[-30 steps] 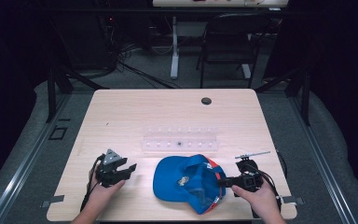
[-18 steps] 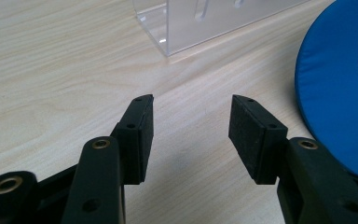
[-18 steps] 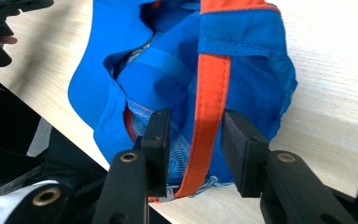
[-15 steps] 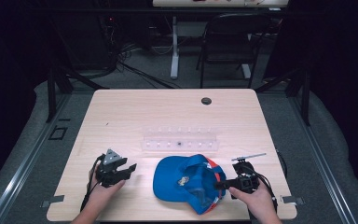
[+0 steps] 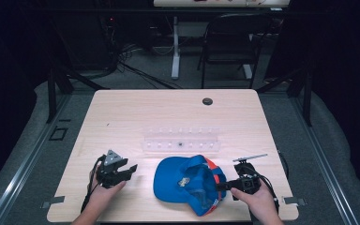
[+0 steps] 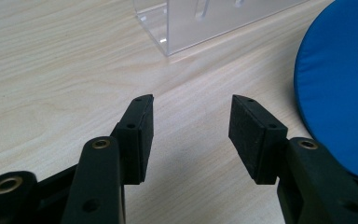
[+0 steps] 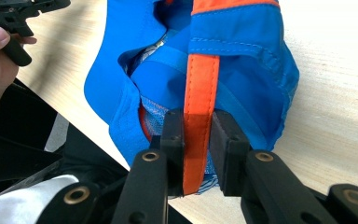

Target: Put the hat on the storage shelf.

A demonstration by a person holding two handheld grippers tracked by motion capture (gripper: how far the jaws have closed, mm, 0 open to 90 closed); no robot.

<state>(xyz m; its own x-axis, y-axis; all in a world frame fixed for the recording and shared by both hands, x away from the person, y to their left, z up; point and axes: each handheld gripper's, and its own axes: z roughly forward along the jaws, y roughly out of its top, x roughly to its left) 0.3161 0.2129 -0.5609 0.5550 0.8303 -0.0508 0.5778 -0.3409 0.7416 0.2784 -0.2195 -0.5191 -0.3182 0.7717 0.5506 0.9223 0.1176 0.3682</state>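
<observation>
A blue cap (image 5: 187,183) with orange trim lies upside down near the table's front edge. My right gripper (image 5: 221,186) is shut on its orange strap (image 7: 199,93) at the cap's right rim; in the right gripper view the strap runs between my jaws (image 7: 196,140). My left gripper (image 5: 130,169) rests on the table left of the cap, open and empty. In the left gripper view its jaws (image 6: 191,128) stand apart over bare wood, with the cap's blue brim (image 6: 340,88) at the right.
A clear plastic rack (image 5: 182,140) lies across the table's middle, just behind the cap; its corner (image 6: 186,28) is ahead of my left jaws. A round black grommet (image 5: 207,101) sits near the far edge. A chair (image 5: 229,42) stands beyond the table.
My right gripper has shifted slightly left and toward the front edge with the cap's rim. The left gripper has stayed put.
</observation>
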